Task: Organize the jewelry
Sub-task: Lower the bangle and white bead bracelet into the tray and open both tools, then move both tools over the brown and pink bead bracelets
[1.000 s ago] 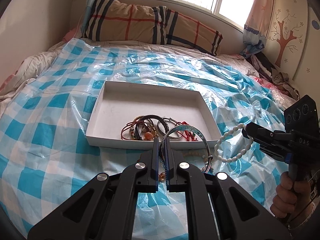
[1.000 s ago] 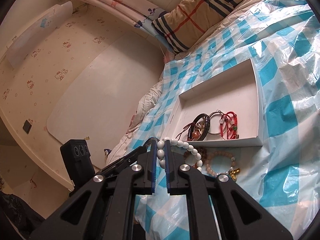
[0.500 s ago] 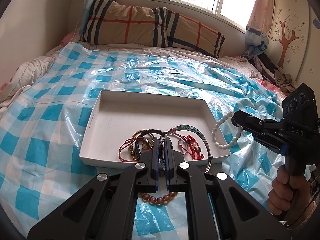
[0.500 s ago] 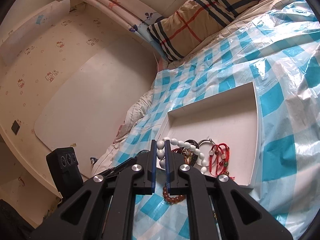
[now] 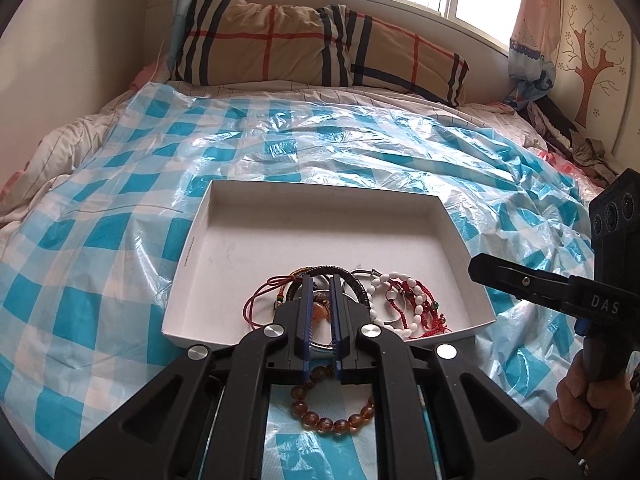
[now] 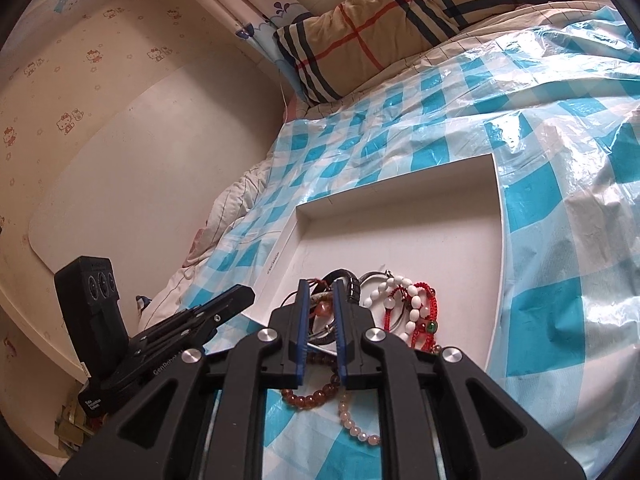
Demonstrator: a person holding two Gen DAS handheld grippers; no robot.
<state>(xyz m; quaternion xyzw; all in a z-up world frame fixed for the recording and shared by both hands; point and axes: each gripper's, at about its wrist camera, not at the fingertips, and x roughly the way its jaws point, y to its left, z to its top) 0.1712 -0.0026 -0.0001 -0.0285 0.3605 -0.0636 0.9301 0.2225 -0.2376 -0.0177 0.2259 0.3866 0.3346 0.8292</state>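
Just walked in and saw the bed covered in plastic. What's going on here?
A person is sorting jewelry on the bed, with a two-finger gripper in each hand. A white tray sits on the checked plastic sheet and holds a pile of bracelets, including a white bead bracelet and a red cord bracelet. The left gripper and right gripper hover open above the tray's near edge, holding nothing. A brown bead bracelet lies on the sheet outside the tray.
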